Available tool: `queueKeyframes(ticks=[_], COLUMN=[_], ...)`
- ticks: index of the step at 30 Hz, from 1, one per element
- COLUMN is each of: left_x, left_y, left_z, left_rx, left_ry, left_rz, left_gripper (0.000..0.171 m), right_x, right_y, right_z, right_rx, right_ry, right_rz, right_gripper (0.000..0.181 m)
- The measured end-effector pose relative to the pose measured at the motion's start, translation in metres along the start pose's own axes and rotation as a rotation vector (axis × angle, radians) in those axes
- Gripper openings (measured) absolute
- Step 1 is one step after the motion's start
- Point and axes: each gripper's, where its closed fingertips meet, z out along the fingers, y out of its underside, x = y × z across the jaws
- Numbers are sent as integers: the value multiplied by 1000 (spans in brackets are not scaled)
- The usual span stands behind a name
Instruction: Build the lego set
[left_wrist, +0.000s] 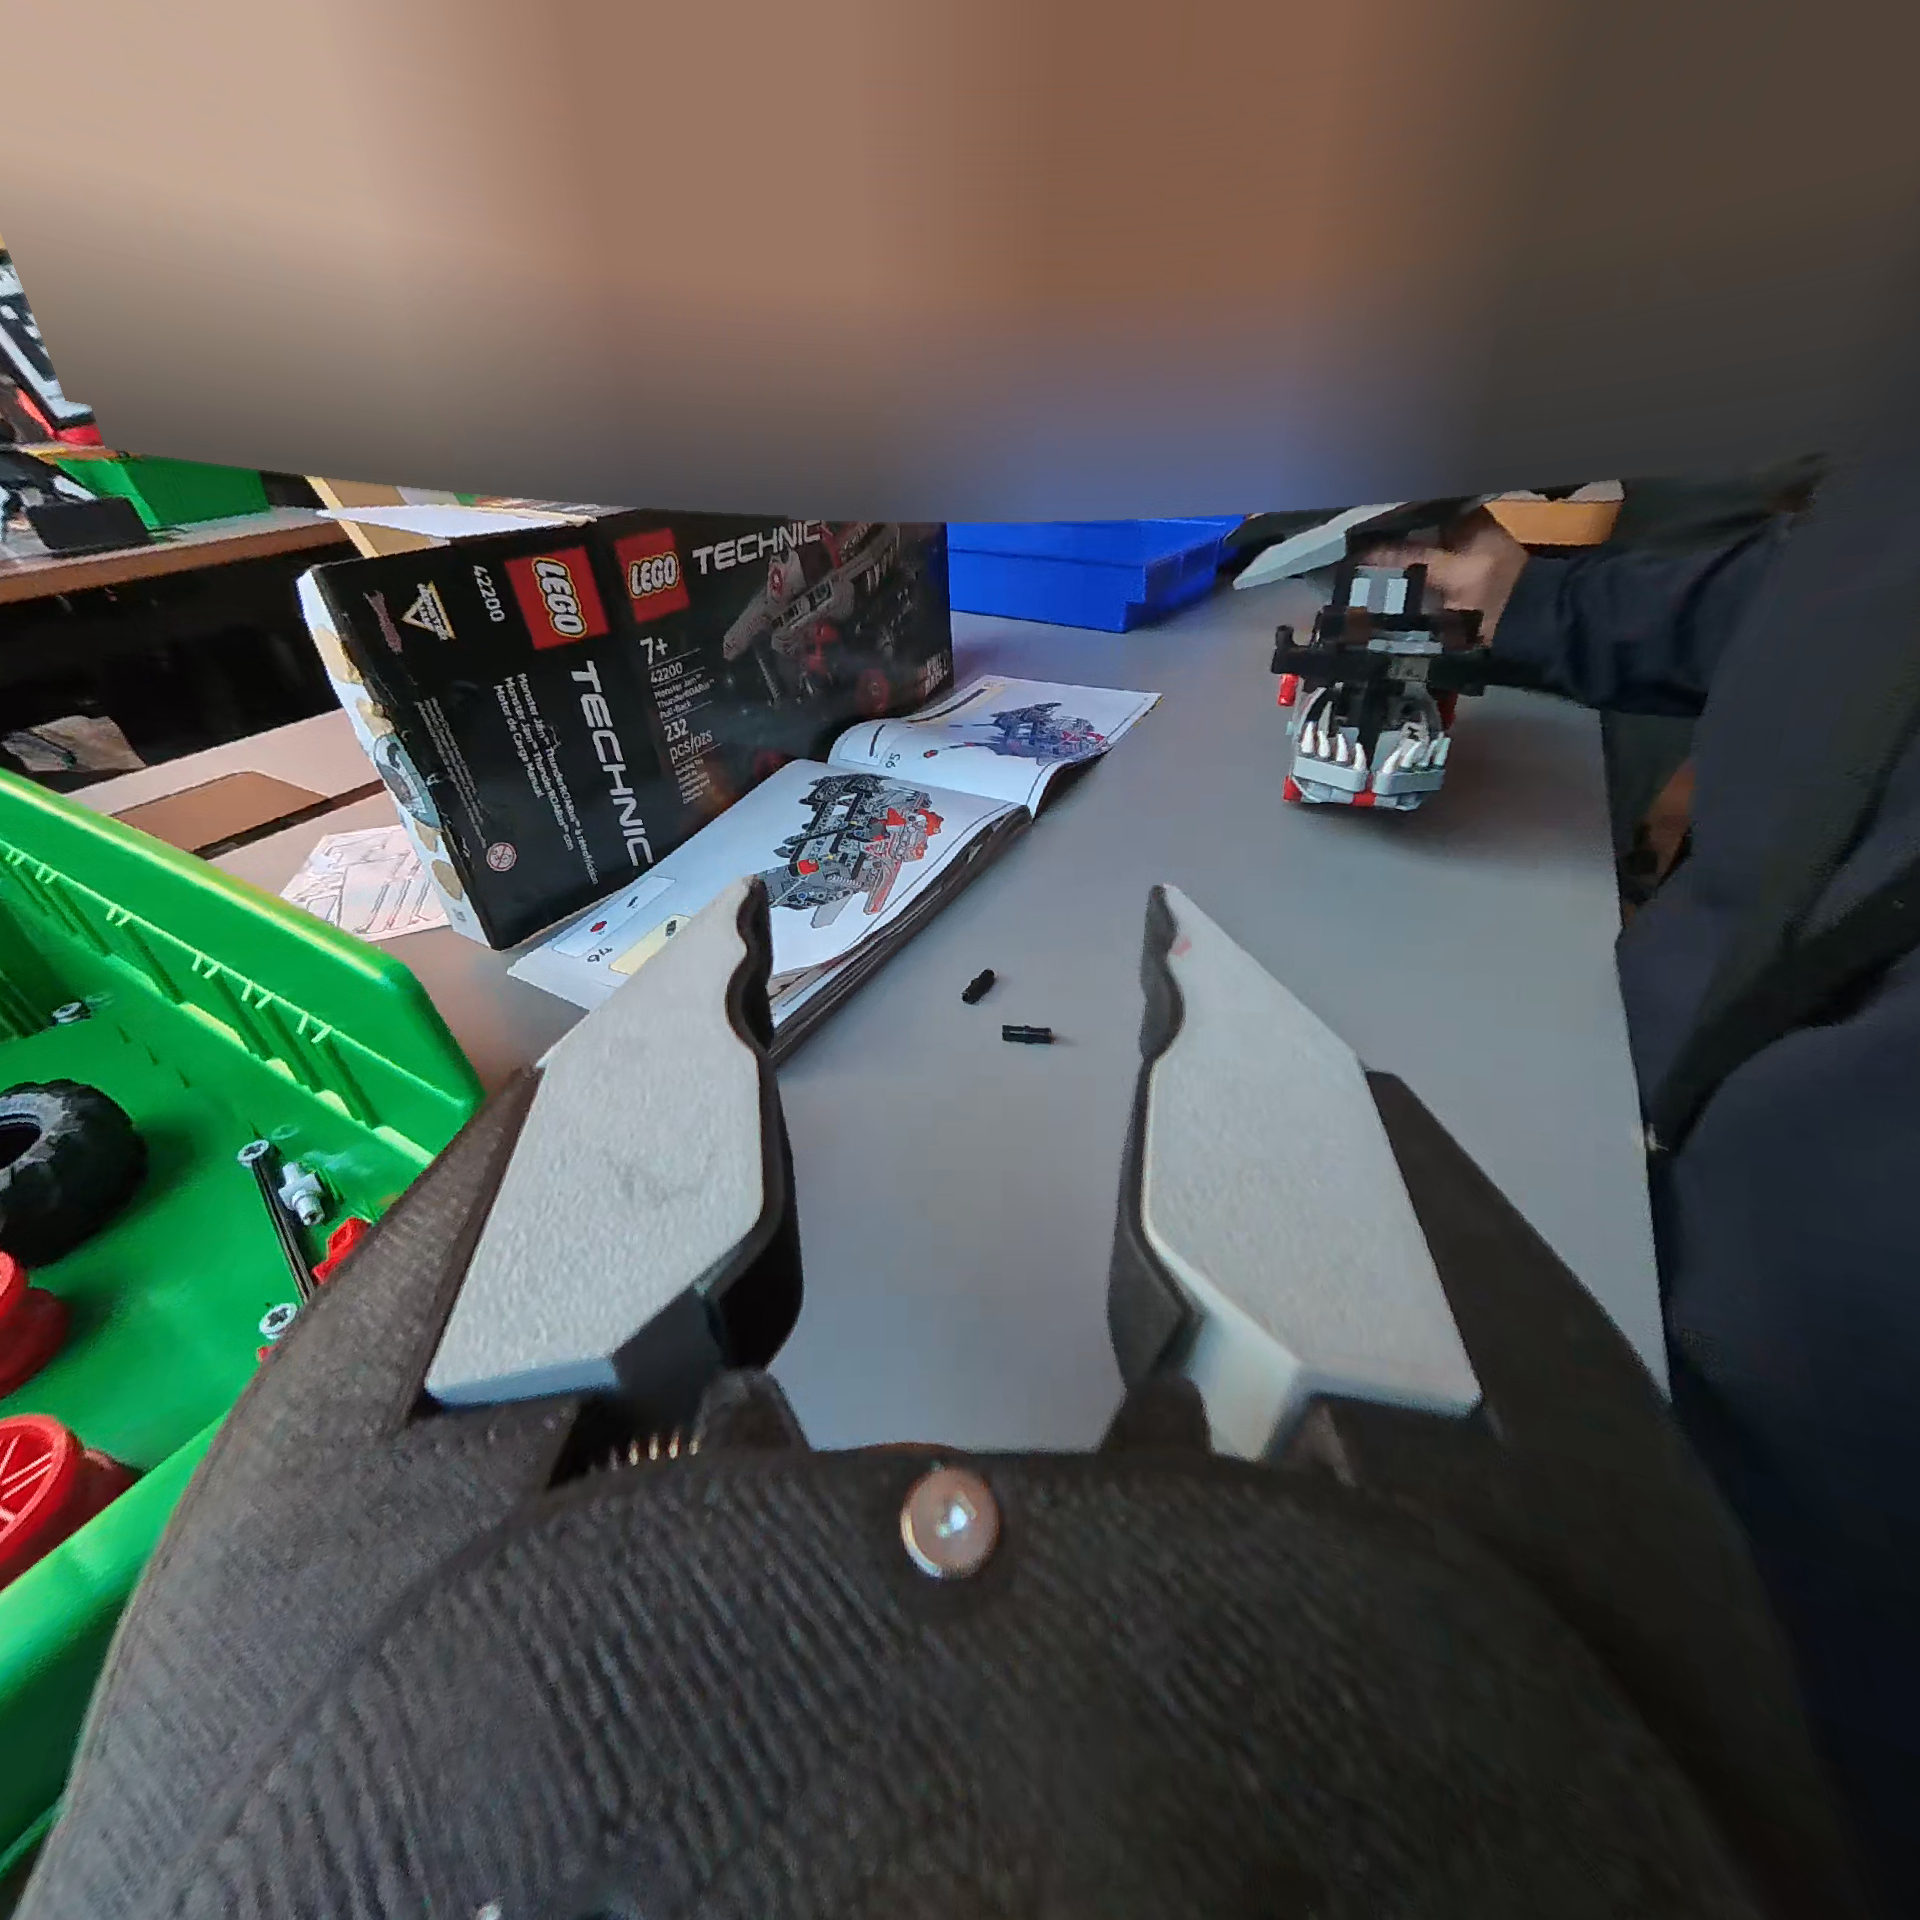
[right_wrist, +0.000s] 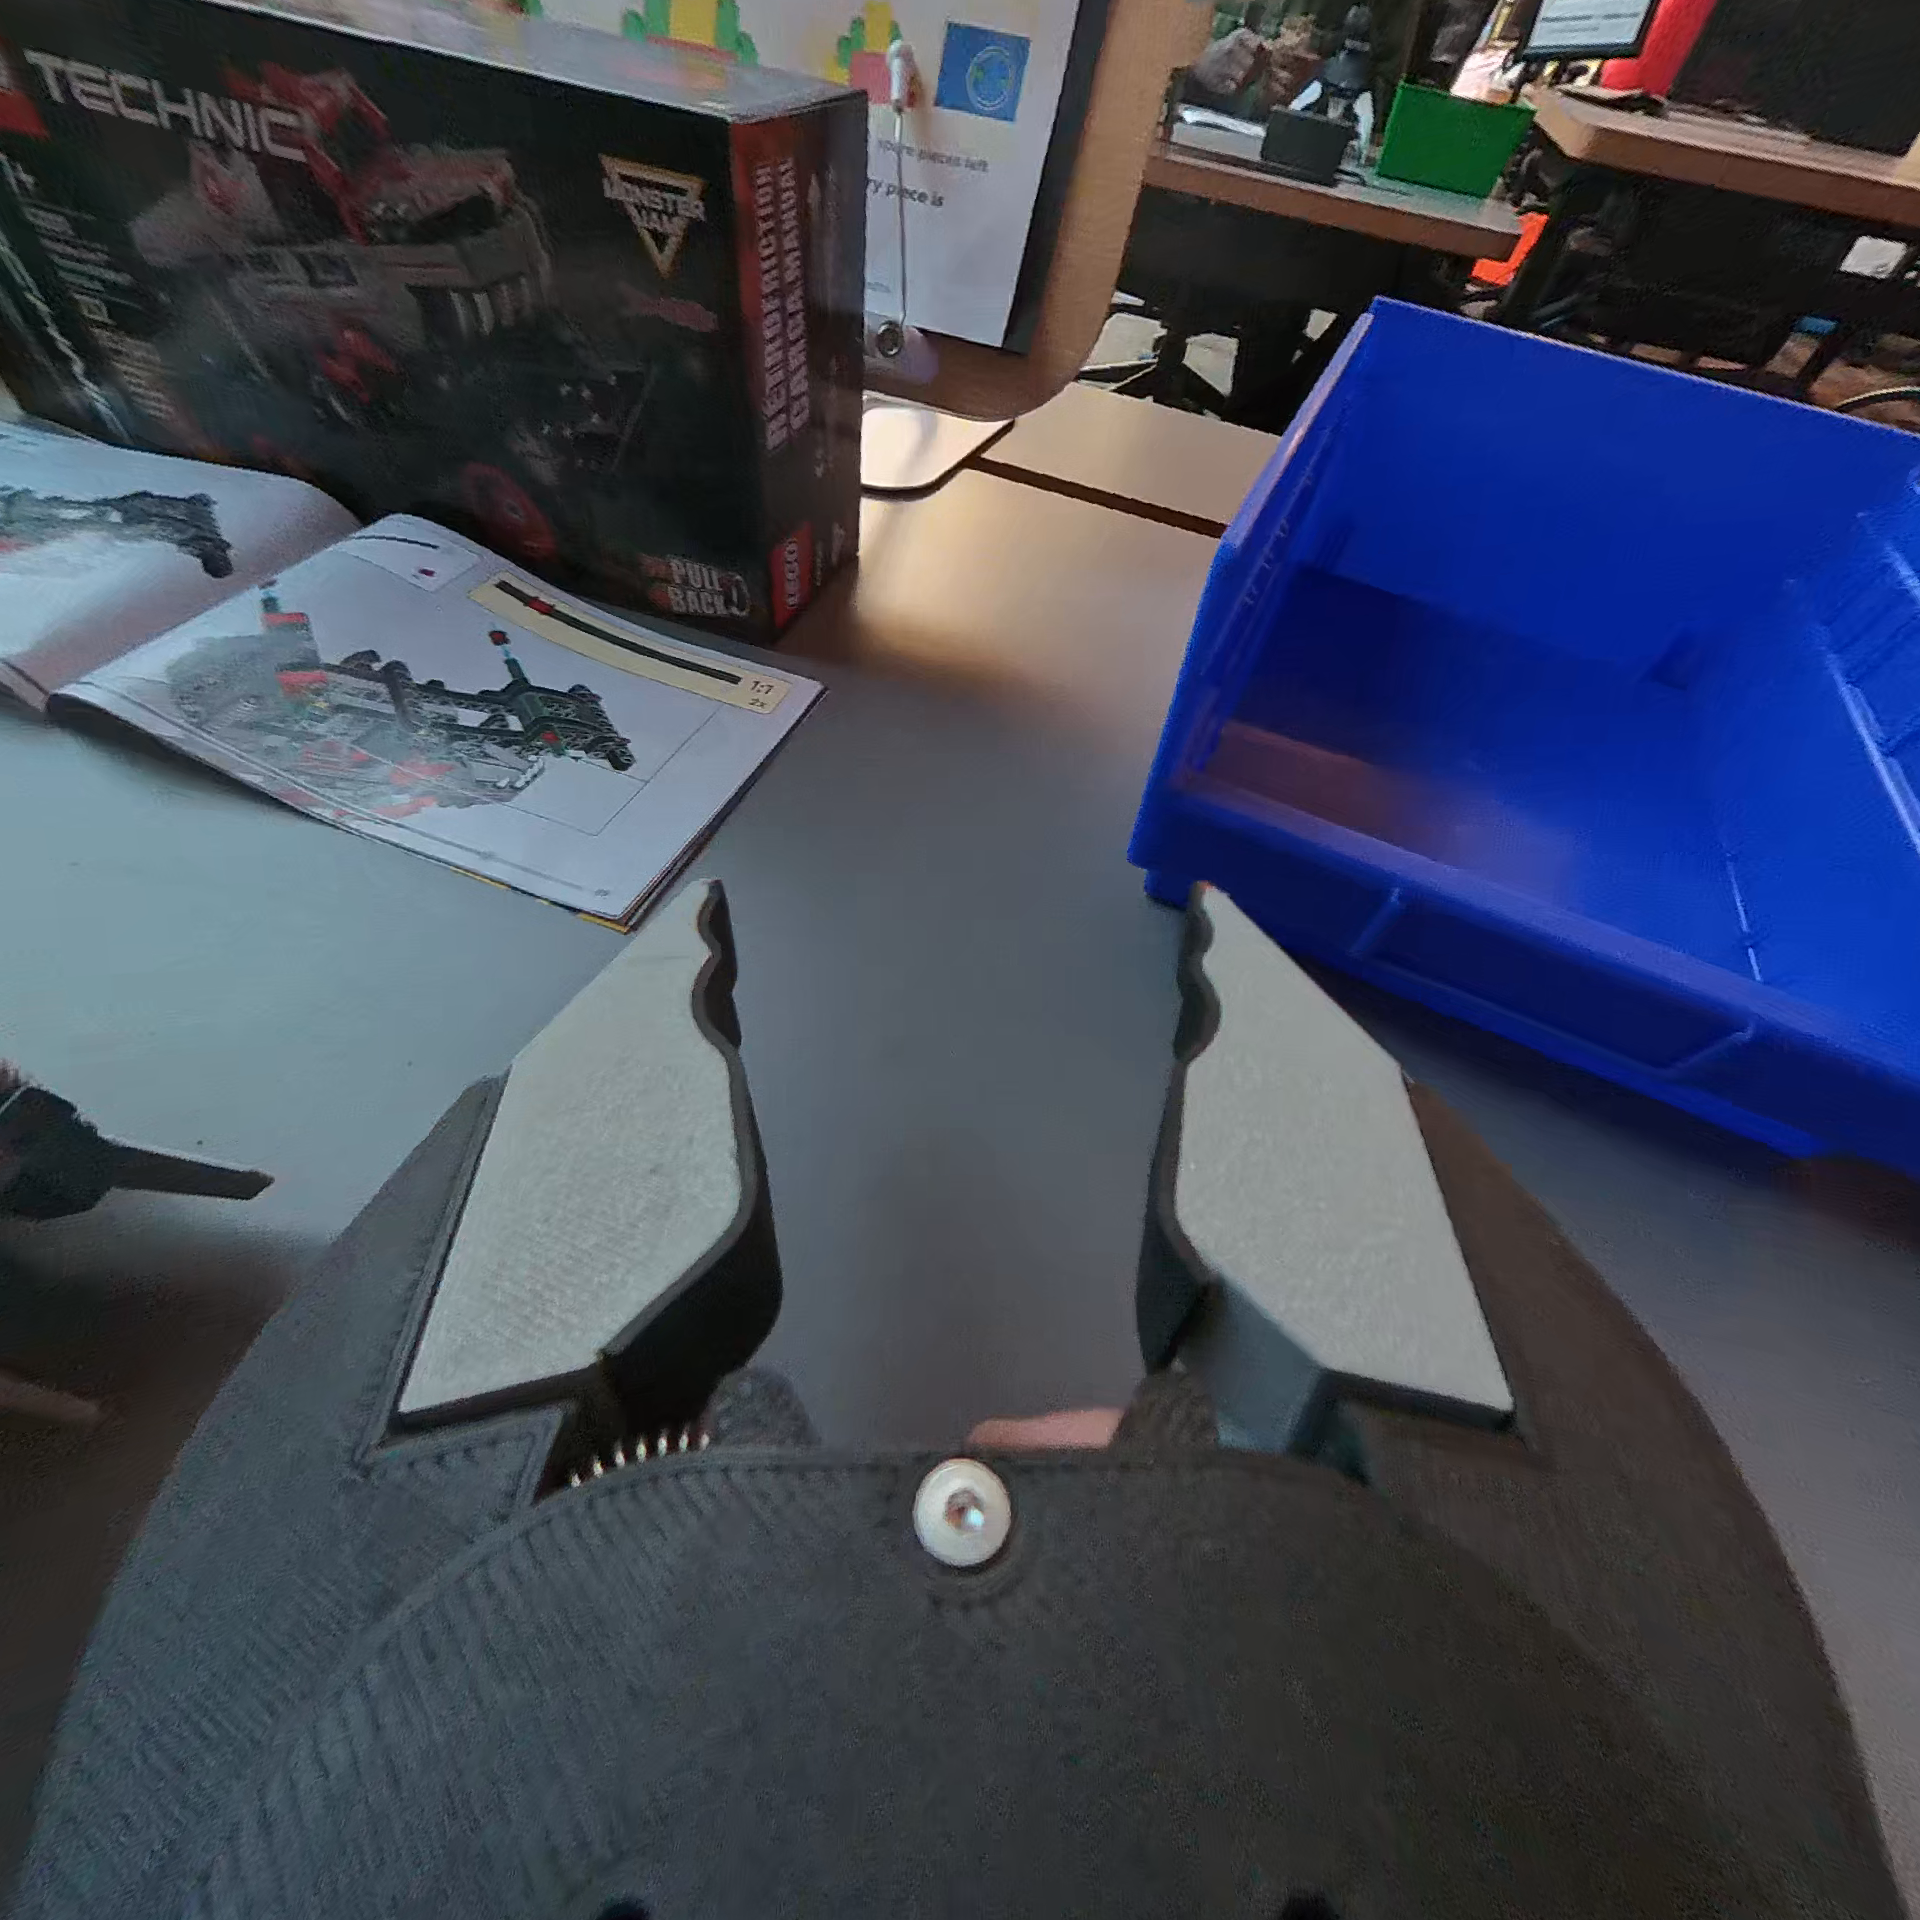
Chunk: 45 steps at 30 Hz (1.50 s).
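Note:
Two small black pins (left_wrist: 978, 986) (left_wrist: 1028, 1034) lie on the grey table just beyond my left gripper (left_wrist: 956, 935), which is open and empty above the table. The partly built model (left_wrist: 1366, 717), grey and black with white teeth, stands at the far right with a person's hand (left_wrist: 1475, 566) on it. The open instruction booklet (left_wrist: 883, 821) lies ahead on the left; it also shows in the right wrist view (right_wrist: 436, 707). My right gripper (right_wrist: 956, 925) is open and empty over bare table, between the booklet and a blue bin (right_wrist: 1558, 748).
The set's black box (left_wrist: 623, 686) stands behind the booklet, also in the right wrist view (right_wrist: 436, 281). A green tray (left_wrist: 187, 1143) at the left holds a black tyre (left_wrist: 52, 1153) and red wheel parts (left_wrist: 42, 1475). A dark-sleeved arm (left_wrist: 1766, 935) runs along the right. The tips of one gripper are about 50 centimeters away from the tips of the other. The right tips stand about 20 centimeters off the partly built model (left_wrist: 1366, 717).

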Motion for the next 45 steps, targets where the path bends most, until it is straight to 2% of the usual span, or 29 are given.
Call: queueKeyframes(ticks=[9,15,19,21,23,27,30,34,39,42,45], left_x=[4,-3,-12,-26,-56,-130,-168,-208,-206,-226,-233], left_y=[-1,-3,-7,2,7,1,3,14,21,29,35], left_z=[0,-3,-12,-24,-48,-109,-131,-131,-104,-117,-127], left_rx=[6,25,55,-15,-108,-408,-610,-732,-719,-857,-1023], left_ry=[18,-37,-69,-121,-267,-483,-443,-401,-259,-331,-301], left_rz=[-3,-12,-97,-96,-32,36,-1,-48,-88,-37,-33], left_gripper=[64,65,61,60,54,49,50,50,42,41,38], right_x=[7,5,9,13,15,18,26,37,44,43,40], right_y=[-11,-12,-11,-12,-11,-6,-3,1,5,7,8], right_z=[-11,-11,-11,-12,-12,-8,-9,-11,-11,-8,-7], right_rx=[98,92,91,100,94,56,40,20,-8,-32,-38], right_ry=[34,52,62,75,79,96,145,205,258,257,245], right_rz=[14,-30,-10,8,20,24,29,55,53,40,24], right_gripper=[83,81,81,80,79,78,76,77,77,77,76])
